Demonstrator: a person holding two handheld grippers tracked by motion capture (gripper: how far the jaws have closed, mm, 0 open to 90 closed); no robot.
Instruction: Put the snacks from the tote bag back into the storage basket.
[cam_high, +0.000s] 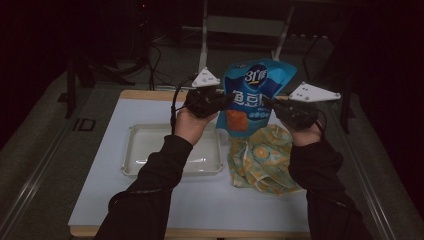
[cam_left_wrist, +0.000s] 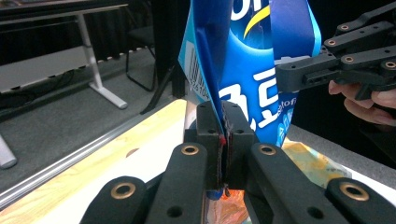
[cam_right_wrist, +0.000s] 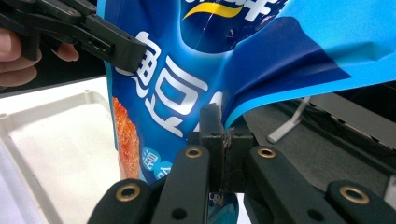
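Here the person is holding a blue snack bag (cam_high: 254, 95) up in the air above the desk (cam_high: 100, 200), with one claw on each side edge. The left claw (cam_high: 220, 101) is closed on the bag's left edge; in the left gripper view its jaws are pressing together on the thin film (cam_left_wrist: 224, 140). The right claw (cam_high: 272, 105) is closed on the bag's right edge, its jaws shut on a fold of the film (cam_right_wrist: 227, 140). Directly below the bag a crumpled patterned cloth (cam_high: 265, 160) is lying, and to the bag's lower left a shallow white tray (cam_high: 172, 150) is sitting empty.

The bag is looking light and soft: the film is creasing and bowing between the two grips. Its glossy surface is probably slippery, so the flat sealed side edges seem the safest places to pinch. Pulling the claws apart too hard could tear a seam.
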